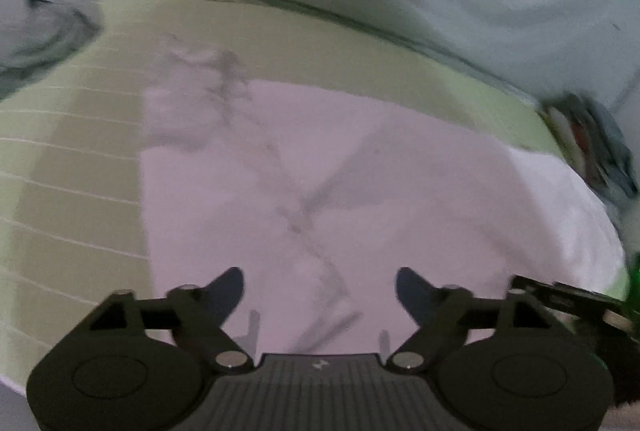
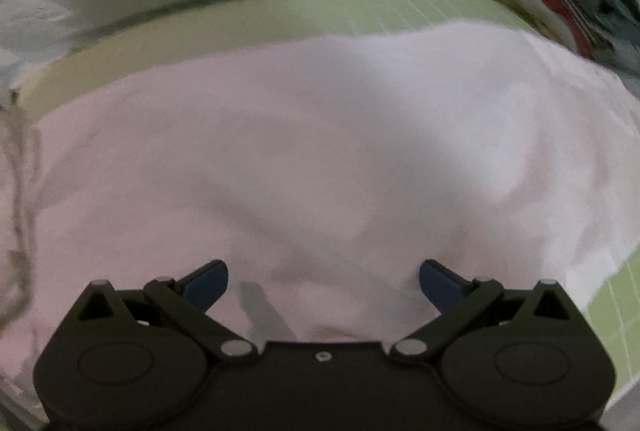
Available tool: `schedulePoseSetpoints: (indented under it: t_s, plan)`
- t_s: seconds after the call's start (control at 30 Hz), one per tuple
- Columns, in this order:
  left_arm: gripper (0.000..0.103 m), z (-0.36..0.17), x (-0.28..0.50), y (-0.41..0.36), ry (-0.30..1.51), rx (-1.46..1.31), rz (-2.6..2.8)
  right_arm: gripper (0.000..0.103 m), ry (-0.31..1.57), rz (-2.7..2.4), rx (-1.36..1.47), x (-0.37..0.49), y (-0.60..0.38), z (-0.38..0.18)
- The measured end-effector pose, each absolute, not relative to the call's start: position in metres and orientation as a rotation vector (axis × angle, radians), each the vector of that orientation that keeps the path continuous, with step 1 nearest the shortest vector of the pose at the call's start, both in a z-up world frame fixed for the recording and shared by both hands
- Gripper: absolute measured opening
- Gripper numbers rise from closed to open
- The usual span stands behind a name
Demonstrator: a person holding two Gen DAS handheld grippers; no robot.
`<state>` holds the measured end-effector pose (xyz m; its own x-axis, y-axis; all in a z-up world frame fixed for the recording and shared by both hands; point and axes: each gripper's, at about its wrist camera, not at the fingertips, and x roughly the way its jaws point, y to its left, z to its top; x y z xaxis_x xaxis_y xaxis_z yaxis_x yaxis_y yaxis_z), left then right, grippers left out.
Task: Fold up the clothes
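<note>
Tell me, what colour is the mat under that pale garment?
Light green with a thin white grid, clearest on the mat in the left wrist view.

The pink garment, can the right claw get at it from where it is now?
Probably yes. The right claw is open and points down at the pink garment, which lies spread on the green mat with nothing between them.
</note>
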<state>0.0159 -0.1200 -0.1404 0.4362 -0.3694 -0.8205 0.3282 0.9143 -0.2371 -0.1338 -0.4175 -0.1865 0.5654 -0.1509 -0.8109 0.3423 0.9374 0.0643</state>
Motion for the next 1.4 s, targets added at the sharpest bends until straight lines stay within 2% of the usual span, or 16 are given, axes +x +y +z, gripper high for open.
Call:
schedulePoseSetpoints:
  t_s: [0.33, 0.5, 0.7, 0.73, 0.83, 1.1, 1.17, 1.27, 1.33, 1.4]
  plan:
    - [0.097, -0.156, 0.038, -0.069, 1.074, -0.023, -0.152, 0.103, 0.877, 0.149, 0.407, -0.039, -0.326, -0.174]
    - [0.097, -0.165, 0.064, -0.048, 1.072, -0.007, -0.103, 0.095, 0.88, 0.31, 0.426, 0.005, -0.269, -0.183]
    - [0.097, -0.185, 0.099, -0.036, 1.103, 0.01, -0.092, 0.075, 0.929, 0.356, 0.391, 0.041, -0.232, -0.199]
    - [0.097, -0.187, 0.102, -0.034, 1.109, 0.009, -0.095, 0.067, 0.941, 0.358, 0.378, 0.048, -0.228, -0.202]
    - [0.097, -0.194, 0.118, -0.035, 1.125, 0.02, -0.109, 0.053, 0.939, 0.369, 0.359, 0.06, -0.225, -0.204]
    - [0.1, -0.208, 0.147, -0.037, 1.152, 0.048, -0.12, 0.051, 0.953, 0.448, 0.414, 0.08, -0.221, -0.209]
    - [0.102, -0.209, 0.147, -0.036, 1.147, 0.049, -0.121, 0.037, 0.964, 0.481, 0.439, 0.081, -0.22, -0.212]
    - [0.103, -0.21, 0.148, -0.034, 1.146, 0.048, -0.117, 0.022, 0.965, 0.5, 0.439, 0.076, -0.217, -0.216]
    - [0.103, -0.209, 0.148, -0.035, 1.146, 0.051, -0.114, 0.015, 0.967, 0.501, 0.421, 0.074, -0.215, -0.215]
    - [0.103, -0.208, 0.147, -0.037, 1.143, 0.055, -0.111, 0.013, 0.948, 0.501, 0.366, 0.07, -0.211, -0.206]
